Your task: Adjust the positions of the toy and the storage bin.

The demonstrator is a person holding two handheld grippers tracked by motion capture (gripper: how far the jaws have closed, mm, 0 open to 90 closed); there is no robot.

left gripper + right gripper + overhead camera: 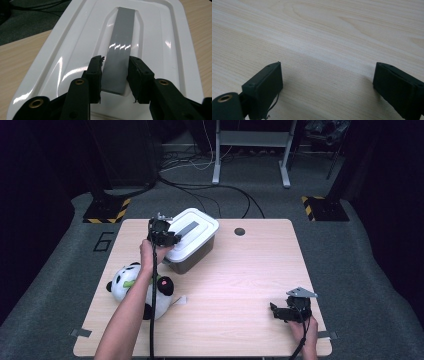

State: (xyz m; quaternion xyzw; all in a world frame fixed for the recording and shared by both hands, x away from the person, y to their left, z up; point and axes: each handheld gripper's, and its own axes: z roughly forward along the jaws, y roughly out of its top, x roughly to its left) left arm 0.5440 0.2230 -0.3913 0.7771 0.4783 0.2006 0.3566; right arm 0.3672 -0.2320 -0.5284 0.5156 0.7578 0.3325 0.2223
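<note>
At the tabletop's eleven o'clock, the left gripper (114, 75) pinches the grey flat handle (120, 47) of the white plastic lid (75, 50), not yet lifted off the storage box (192, 257); the right gripper (327, 82) idles, jaws spread.

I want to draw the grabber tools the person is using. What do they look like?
Both are black. The left gripper and right gripper each have two blocky jaws with flat pads, brass-coloured rivets and a black cable trailing back. The right carries a grey three-cornered plate. The forearms are bare, no sleeves.
</note>
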